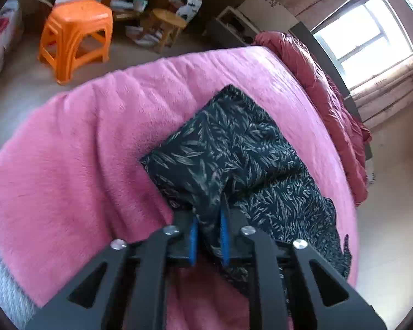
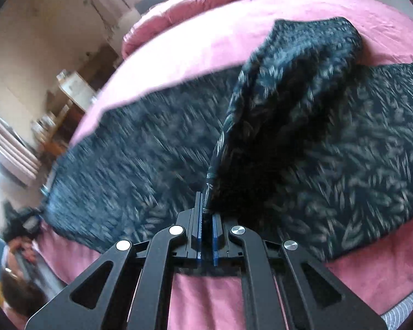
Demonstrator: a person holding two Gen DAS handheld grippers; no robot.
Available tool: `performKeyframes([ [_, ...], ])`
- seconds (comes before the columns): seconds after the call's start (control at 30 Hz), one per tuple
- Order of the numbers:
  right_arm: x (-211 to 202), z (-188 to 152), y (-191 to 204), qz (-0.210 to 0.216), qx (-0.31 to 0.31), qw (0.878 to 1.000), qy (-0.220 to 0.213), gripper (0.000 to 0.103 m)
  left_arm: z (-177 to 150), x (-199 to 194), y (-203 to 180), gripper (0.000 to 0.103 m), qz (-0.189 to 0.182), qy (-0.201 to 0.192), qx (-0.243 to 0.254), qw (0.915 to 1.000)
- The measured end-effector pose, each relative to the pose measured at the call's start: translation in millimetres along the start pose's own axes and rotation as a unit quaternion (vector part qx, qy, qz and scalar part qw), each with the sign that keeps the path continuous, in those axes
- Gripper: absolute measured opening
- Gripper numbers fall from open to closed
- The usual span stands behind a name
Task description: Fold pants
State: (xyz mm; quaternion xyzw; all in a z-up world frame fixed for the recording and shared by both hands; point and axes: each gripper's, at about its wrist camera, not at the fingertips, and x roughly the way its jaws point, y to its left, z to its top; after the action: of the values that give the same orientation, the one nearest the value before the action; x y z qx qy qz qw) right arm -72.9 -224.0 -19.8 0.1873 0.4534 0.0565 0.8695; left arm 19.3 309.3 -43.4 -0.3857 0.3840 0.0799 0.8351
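The pants (image 1: 234,148) are dark with a pale leaf print and lie on a pink blanket (image 1: 96,143) on the bed. In the left wrist view my left gripper (image 1: 208,220) is shut on a bunched fold of the pants near their close edge, lifted slightly off the blanket. In the right wrist view, which is blurred, the pants (image 2: 140,143) spread wide across the bed. My right gripper (image 2: 207,214) is shut on an edge of the pants, and a lifted flap (image 2: 289,88) rises from its jaws above the flat part.
An orange plastic stool (image 1: 74,35) stands on the floor beyond the bed's edge, with a small wooden stool (image 1: 168,24) and boxes behind it. A red quilt (image 1: 325,90) lies bunched along the bed's far side near a bright window (image 1: 363,35).
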Motion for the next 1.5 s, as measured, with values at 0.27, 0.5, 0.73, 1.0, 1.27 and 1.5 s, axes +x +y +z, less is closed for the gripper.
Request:
performKeyframes([
  [0.27,-59,12,-14,-0.006,0.04,0.997,-0.068,0.041,-24,-62,-46,0.075,0.056,-0.19,0.065,0.9781],
  [0.5,-69,95,-21,-0.072,0.037,0.989,-0.127,0.041,-71,-2,-130,0.082,-0.031,-0.1,0.232,0.967],
  [0.73,15,173,2,-0.181,0.001,0.981,-0.063,0.041,-117,49,-162,0.087,-0.082,-0.029,0.321,0.9429],
  [1.0,84,187,-15,-0.306,0.019,0.952,0.003,0.041,-126,42,-147,0.095,-0.114,-0.04,0.346,0.9305],
  [1.27,61,186,-30,-0.295,0.019,0.955,-0.014,0.006,-128,48,-150,0.097,-0.116,-0.037,0.349,0.9291],
  [1.5,-39,160,-64,-0.224,0.078,0.967,-0.087,0.006,-133,55,-157,0.097,-0.116,-0.037,0.349,0.9294],
])
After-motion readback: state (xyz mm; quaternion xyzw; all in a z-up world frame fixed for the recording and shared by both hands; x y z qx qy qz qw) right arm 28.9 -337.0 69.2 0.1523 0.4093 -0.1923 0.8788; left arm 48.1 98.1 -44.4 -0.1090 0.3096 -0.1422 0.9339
